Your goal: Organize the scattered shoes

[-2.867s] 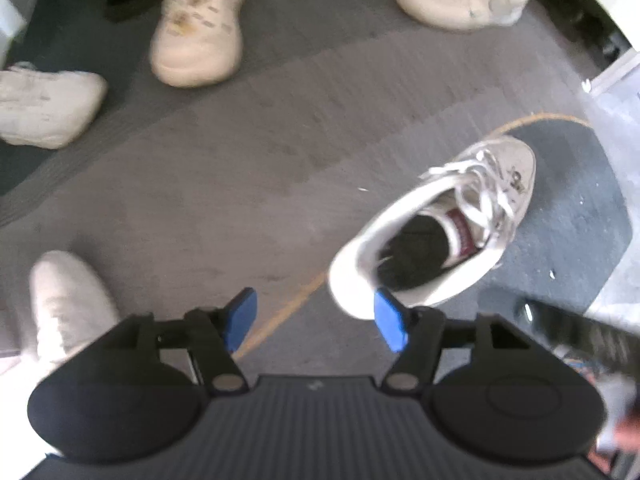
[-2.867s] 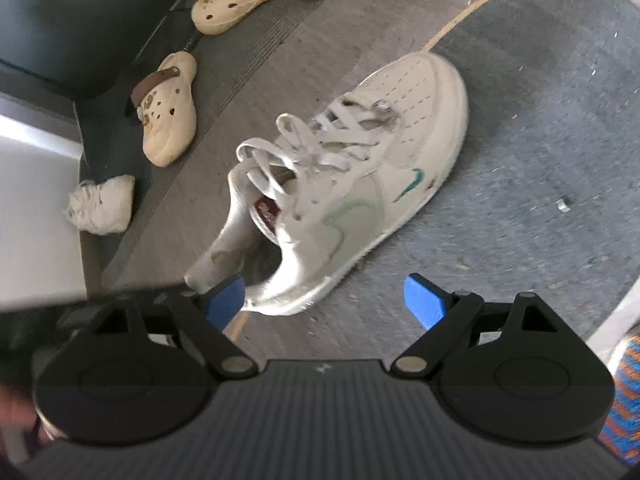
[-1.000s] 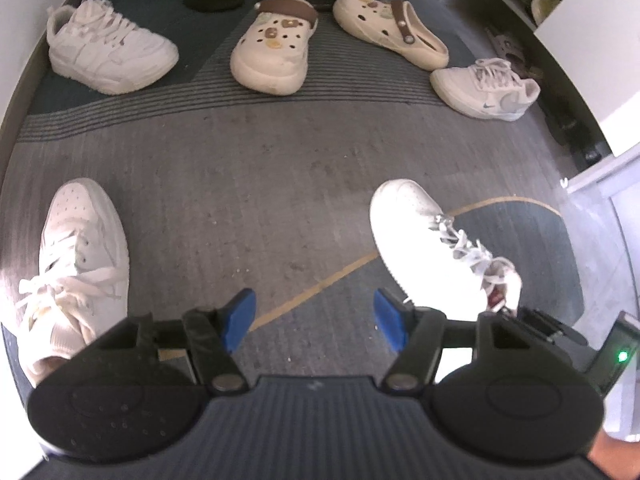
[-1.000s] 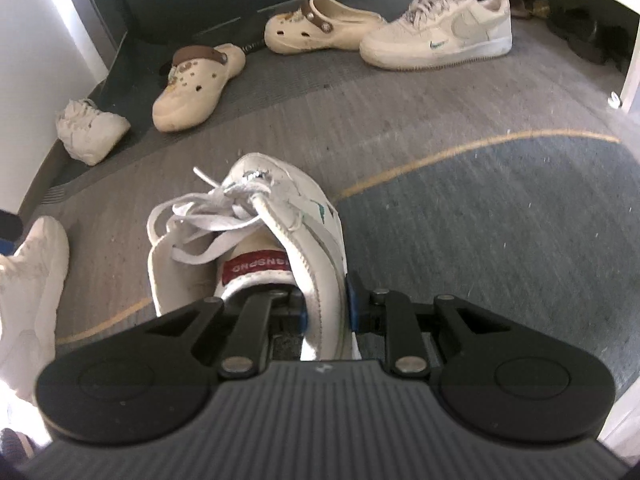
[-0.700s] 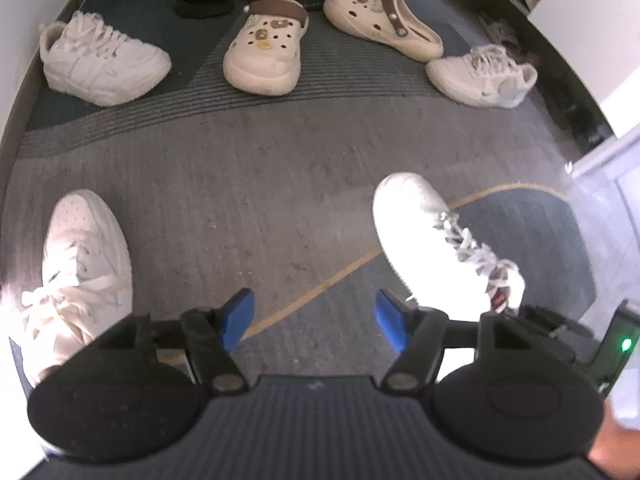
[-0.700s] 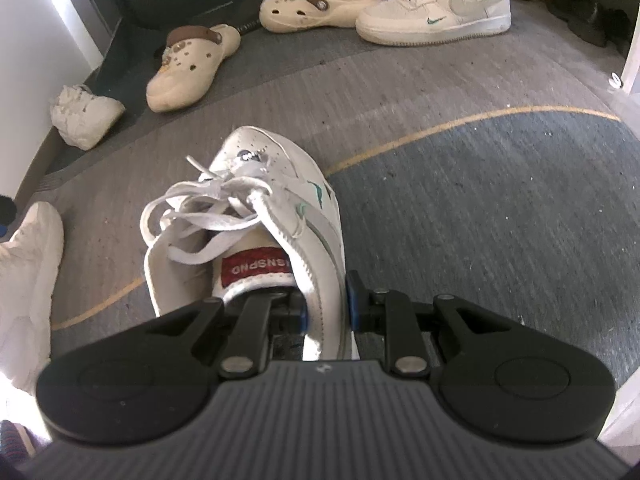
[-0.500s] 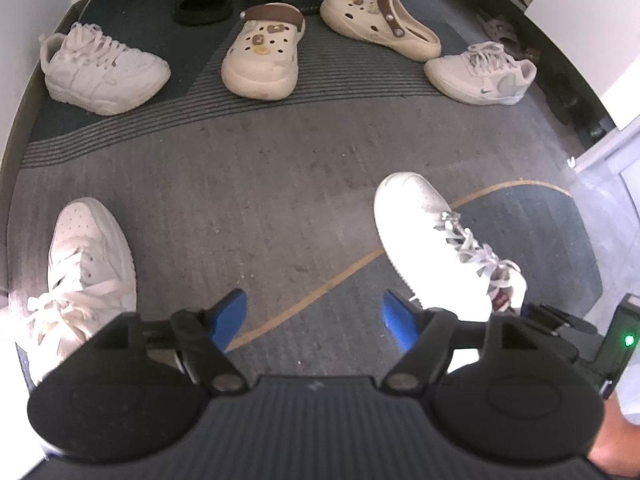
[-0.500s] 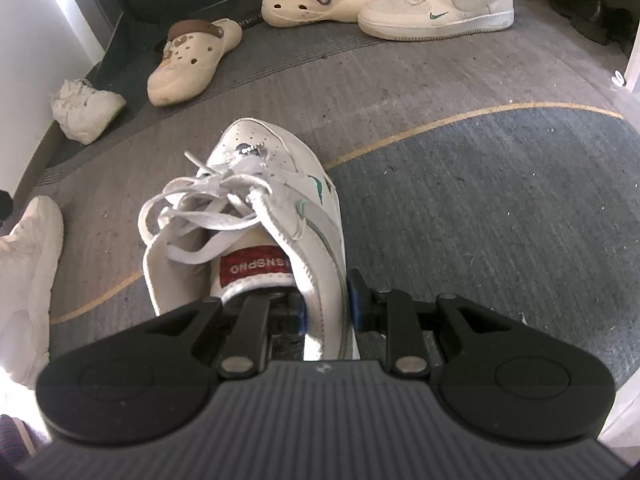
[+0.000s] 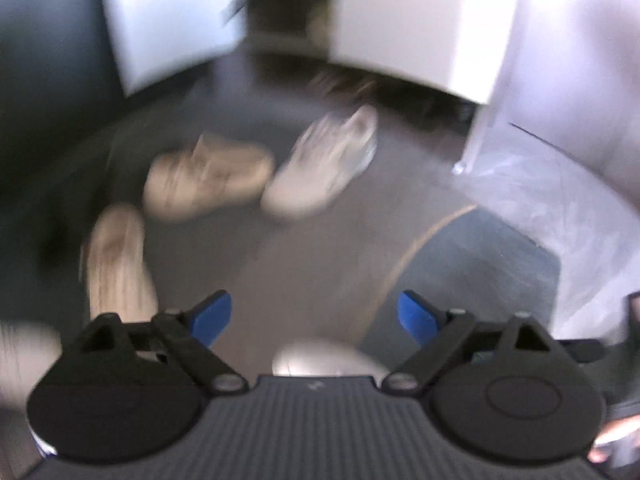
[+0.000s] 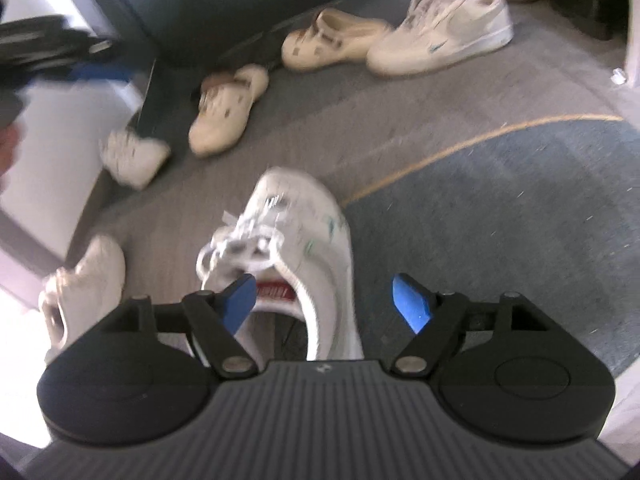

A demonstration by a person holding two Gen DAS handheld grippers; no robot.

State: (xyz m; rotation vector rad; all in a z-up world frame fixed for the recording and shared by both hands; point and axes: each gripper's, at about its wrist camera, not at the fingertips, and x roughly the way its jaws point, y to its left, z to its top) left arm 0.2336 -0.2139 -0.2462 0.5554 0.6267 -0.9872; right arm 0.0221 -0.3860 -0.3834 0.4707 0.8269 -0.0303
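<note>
White leather: the laced sneaker (image 10: pixel 304 240) lies on the grey carpet (image 10: pixel 500 208) right under the right tongs (image 10: pixel 326 300), toe pointing to 12 o'clock, heel collar and red tongue label nearest the camera.
Right tongs: spread wide, blue pads either side of the heel opening, gripping nothing; the left pad overlaps the collar in view, though I can't tell if it touches.
Left tongs: the left tongs (image 9: pixel 316 316) are also wide and empty, above bare carpet; that view is badly smeared.
Other shoes: a matching sneaker (image 10: pixel 440 36) sits at 1 o'clock, well apart, with a cream clog (image 10: pixel 332 40) just beside it; a second clog (image 10: pixel 228 112) at 11 o'clock; another white shoe (image 10: pixel 84 280) at 9 o'clock.
Handling: my guess is that it is light, with a soft padded collar and a stiffer sole and heel counter; loose laces could snag or drag.
Where to grip: the heel collar wall looks best, one pad inside and one outside; the rounded toe would likely slip.
Progress: pairs are not yet together, so much sorting seems left.
</note>
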